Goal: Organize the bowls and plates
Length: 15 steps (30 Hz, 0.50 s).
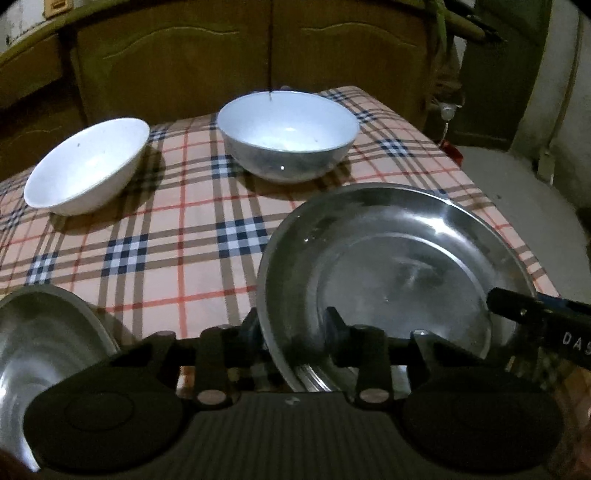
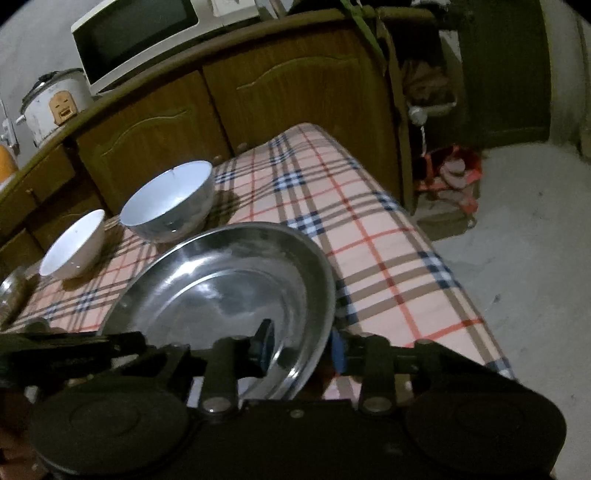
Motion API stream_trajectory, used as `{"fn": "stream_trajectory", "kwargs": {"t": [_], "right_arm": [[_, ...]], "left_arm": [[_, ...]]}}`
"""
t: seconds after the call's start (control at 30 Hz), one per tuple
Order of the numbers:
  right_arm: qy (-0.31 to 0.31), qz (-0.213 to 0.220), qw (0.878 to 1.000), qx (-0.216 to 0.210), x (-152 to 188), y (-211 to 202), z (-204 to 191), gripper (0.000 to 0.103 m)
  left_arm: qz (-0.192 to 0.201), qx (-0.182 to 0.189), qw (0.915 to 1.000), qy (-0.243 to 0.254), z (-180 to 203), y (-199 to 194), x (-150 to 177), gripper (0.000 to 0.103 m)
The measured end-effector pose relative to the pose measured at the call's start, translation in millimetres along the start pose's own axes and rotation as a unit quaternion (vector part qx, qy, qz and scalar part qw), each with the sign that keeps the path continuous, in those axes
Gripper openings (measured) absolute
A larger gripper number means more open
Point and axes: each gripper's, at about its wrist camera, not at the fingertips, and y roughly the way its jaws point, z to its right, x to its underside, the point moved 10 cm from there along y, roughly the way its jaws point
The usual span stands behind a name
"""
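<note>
A large steel plate (image 1: pixel 399 258) lies at the near right of the checked tablecloth (image 1: pixel 166 240). My left gripper (image 1: pixel 295 330) is shut on its near left rim, one finger outside and one inside the dish. My right gripper (image 2: pixel 301 347) is shut on the same plate (image 2: pixel 221 288) at its near right rim, and its dark finger (image 1: pixel 535 317) shows at the right of the left wrist view. Two empty white bowls stand further back: a shallower one (image 1: pixel 88 166) at the left and a deeper one (image 1: pixel 288 133) in the middle. A second steel plate (image 1: pixel 40 343) sits at the near left.
Brown cabinet doors (image 2: pixel 288 103) run close behind the table, with a microwave (image 2: pixel 140 33) and a rice cooker (image 2: pixel 55 103) on top. The table's right edge (image 2: pixel 454 266) drops to a grey floor (image 2: pixel 517 240). A red bag (image 2: pixel 454 173) lies by the cabinet's end.
</note>
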Motion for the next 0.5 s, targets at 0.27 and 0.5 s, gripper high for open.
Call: {"fn": "stream_trajectory", "kwargs": {"t": [0.27, 0.5], "right_arm": [[-0.006, 0.025, 0.999, 0.020, -5, -23, 4, 0.030], [0.008, 0.054, 0.998, 0.033, -8, -70, 11, 0.031]], "left_arm": [[0.006, 0.016, 0.9998, 0.008, 7, -19, 2, 0.028], [0.025, 0.041, 0.9985, 0.027, 29, -47, 3, 0.028]]}}
